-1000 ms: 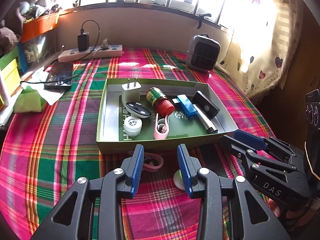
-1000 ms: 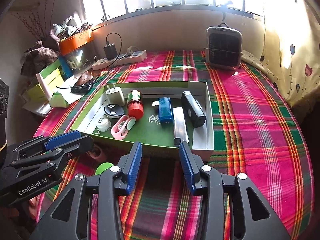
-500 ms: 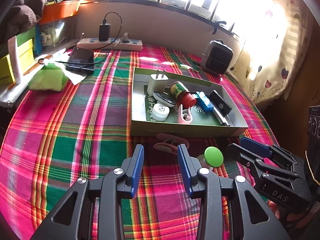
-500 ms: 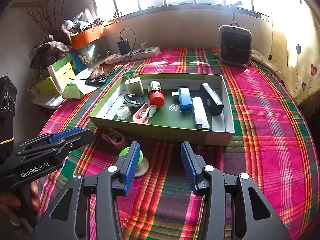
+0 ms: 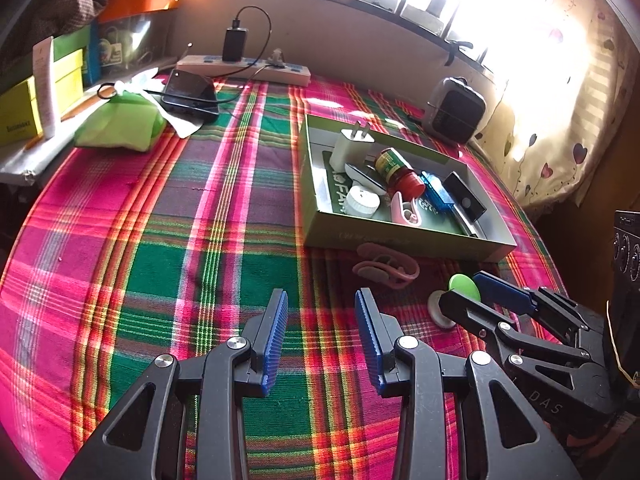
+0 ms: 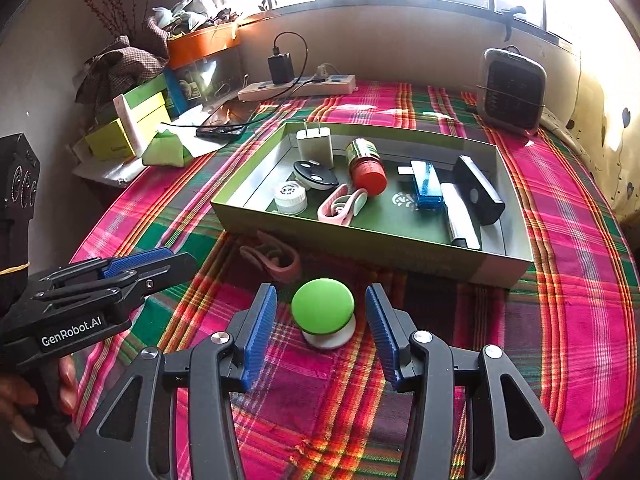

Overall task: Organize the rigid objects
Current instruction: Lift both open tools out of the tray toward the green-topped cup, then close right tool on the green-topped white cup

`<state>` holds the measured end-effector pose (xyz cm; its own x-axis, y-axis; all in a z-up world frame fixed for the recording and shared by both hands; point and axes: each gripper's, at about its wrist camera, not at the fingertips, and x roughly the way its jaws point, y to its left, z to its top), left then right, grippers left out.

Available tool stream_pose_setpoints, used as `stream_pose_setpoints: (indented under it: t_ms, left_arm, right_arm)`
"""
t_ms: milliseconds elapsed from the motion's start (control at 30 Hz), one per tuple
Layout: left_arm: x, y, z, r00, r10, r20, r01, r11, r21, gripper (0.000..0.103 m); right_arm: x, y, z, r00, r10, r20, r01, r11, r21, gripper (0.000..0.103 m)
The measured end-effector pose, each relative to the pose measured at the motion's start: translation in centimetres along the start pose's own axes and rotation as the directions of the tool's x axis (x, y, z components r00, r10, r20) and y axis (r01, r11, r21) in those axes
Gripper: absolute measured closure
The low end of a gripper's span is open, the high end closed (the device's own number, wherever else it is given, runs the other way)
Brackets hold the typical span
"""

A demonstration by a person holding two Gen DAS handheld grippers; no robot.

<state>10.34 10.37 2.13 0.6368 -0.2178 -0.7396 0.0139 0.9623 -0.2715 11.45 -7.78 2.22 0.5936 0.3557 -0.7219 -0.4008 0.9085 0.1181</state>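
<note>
A green box (image 6: 420, 258) (image 5: 400, 242) on the plaid cloth holds several small items: a white charger (image 6: 315, 145), a red-capped bottle (image 6: 366, 166), a blue USB stick (image 6: 427, 185), a pink clip (image 6: 342, 206). A green-topped white button (image 6: 323, 309) (image 5: 460, 285) sits on the cloth between the open jaws of my right gripper (image 6: 321, 330), untouched. A second pink clip (image 6: 276, 260) (image 5: 386, 268) lies in front of the box. My left gripper (image 5: 322, 330) is open and empty over bare cloth, left of both.
A grey heater (image 6: 512, 90) stands at the back right. A power strip (image 6: 298, 85) with a plugged charger, a phone (image 5: 190, 92), green tissue pack (image 5: 120, 122) and stacked boxes (image 6: 128, 128) crowd the back left.
Both grippers have pulled back and shifted left. The right gripper now has the green button between its open fingers; the left has swung away over bare cloth.
</note>
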Motion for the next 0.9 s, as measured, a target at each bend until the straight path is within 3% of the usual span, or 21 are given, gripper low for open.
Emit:
stream_pose_setpoints:
  t_ms: [500, 600, 900]
  left_arm:
    - [1.9, -0.6, 0.9, 0.997, -0.054, -0.05, 0.056, 0.997, 0.045, 0.069]
    - [2.2, -1.0, 1.2, 0.997, -0.062, -0.052, 0.065, 0.996, 0.061, 0.069]
    - [3.7, -2.3, 1.8, 0.994, -0.079, -0.08, 0.087, 0.991, 0.099, 0.069]
  right_arm:
    - [1.4, -0.6, -0.2, 0.998, -0.052, -0.025, 0.053, 0.998, 0.043, 0.055]
    - [1.1, -0.4, -0.2, 0.998, -0.055, -0.012, 0.055, 0.998, 0.034, 0.067]
    - [0.6, -0.8, -0.4, 0.997, -0.08, 0.005, 0.08, 0.996, 0.029, 0.068]
